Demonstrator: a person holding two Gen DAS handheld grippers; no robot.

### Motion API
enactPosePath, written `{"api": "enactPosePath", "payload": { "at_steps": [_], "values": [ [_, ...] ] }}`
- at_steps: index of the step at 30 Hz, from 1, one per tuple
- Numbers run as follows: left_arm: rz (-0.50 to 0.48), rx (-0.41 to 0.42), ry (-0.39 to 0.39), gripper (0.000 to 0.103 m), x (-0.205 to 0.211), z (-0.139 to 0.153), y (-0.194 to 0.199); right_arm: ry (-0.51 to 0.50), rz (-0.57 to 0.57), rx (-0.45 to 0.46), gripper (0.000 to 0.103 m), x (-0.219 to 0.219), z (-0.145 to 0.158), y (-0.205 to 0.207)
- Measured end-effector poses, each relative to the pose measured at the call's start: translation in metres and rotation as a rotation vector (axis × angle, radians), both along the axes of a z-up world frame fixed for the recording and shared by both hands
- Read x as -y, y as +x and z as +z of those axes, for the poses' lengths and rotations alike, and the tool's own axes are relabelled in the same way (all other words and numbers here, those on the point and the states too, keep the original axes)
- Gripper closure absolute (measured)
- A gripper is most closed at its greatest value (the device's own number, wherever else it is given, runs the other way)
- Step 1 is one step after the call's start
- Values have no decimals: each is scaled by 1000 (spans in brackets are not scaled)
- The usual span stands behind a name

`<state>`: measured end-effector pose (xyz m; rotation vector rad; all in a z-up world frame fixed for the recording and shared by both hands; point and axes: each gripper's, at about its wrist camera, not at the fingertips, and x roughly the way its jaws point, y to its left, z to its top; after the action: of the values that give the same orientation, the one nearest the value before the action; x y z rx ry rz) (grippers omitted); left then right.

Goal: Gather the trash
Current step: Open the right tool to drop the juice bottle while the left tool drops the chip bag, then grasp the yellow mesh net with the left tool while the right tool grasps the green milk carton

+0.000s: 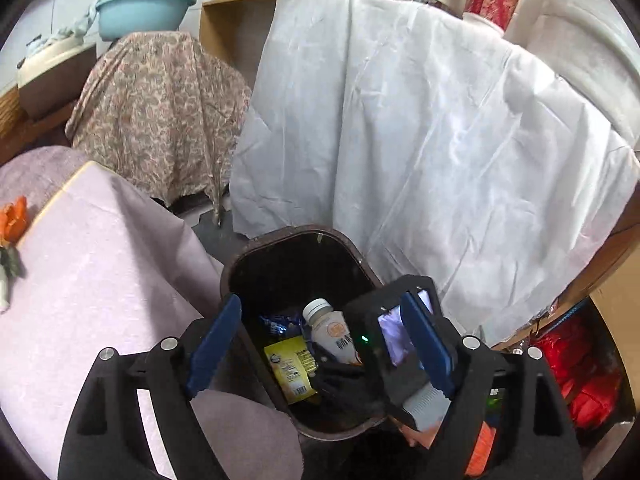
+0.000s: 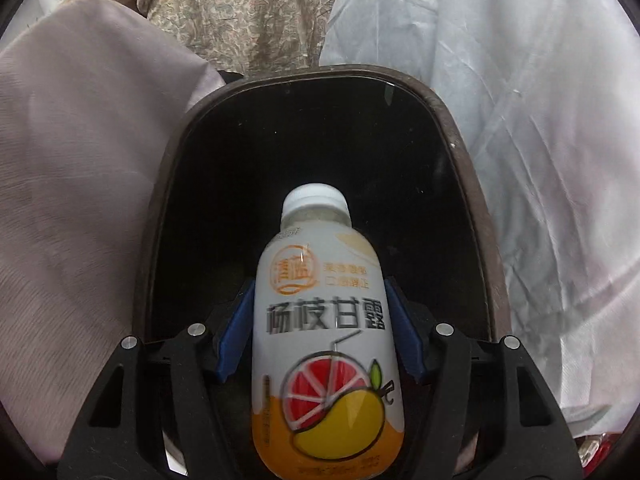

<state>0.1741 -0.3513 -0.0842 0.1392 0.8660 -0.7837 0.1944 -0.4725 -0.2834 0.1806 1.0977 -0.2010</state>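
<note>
Left tool [image 1: 320, 346] hangs over the dark brown trash bin [image 1: 276, 240], jaws spread wide, nothing between its blue pads [image 1: 212, 346]; released. No earlier picture to compare.

Right tool [image 2: 320, 328] points down into the same bin [image 2: 452, 128] and is clenched on a drink bottle [image 2: 326, 320]: both blue pads [image 2: 234, 332] press the label on either side, about mid-body. Bottle has a white cap, white upper label with dark characters, and grapefruit and mango art over an orange band at the bottom. Cap end points away from the camera, toward the dark inside of the bin. Bottle is within the rim outline, held, not resting on anything visible in the right wrist view.

In the left wrist view the same bottle [image 1: 332, 334] shows inside the bin opening, cap up-left, with the right tool [image 1: 404, 344] around it from the right; a black-gloved hand [image 1: 348, 388] sits at the near rim. Below the bottle in the bin lie a yellow packet [image 1: 290, 368] with a barcode and a dark blue wrapper [image 1: 278, 322], just beside each other.

Around the bin: a worktop under a pale pink-lilac cloth [image 1: 92, 280] on the left, touching the bin's left side; a white sheet [image 1: 420, 140] draped behind and right; a floral-print cloth [image 1: 160, 108] over something further back. A light blue basin [image 1: 144, 8] sits above the floral cloth. Red bags [image 1: 580, 380] at far right, low. An orange item [image 1: 16, 220] lies at the left edge of the pink cloth, too cut off to name.
</note>
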Motion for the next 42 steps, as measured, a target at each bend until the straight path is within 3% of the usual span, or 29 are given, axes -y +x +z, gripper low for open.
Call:
{"api": "enactPosePath", "payload": {
  "at_steps": [3, 9, 15, 23, 31, 35, 42],
  "values": [
    [4, 11, -7, 22, -8, 7, -5, -24, -16, 12, 27, -3, 7, 1],
    [15, -5, -28, 21, -31, 19, -10, -4, -46, 117, 27, -12, 37, -30],
    [7, 54, -10, 17, -73, 30, -32, -3, -49, 232, 26, -34, 80, -66],
    [99, 150, 29, 13, -169, 35, -50, 19, 20, 342, 26, -76, 129, -79],
    [281, 209, 178, 13, -276, 21, -35, 35, 114, 387, 26, -123, 158, -84],
    [327, 187, 211, 20, -309, 13, -14, 68, 160, 405, 26, -144, 169, -85],
    [274, 177, 308, 39, -309, -8, 11, 123, 273, 424, 26, -185, 191, -75]
  ]
}}
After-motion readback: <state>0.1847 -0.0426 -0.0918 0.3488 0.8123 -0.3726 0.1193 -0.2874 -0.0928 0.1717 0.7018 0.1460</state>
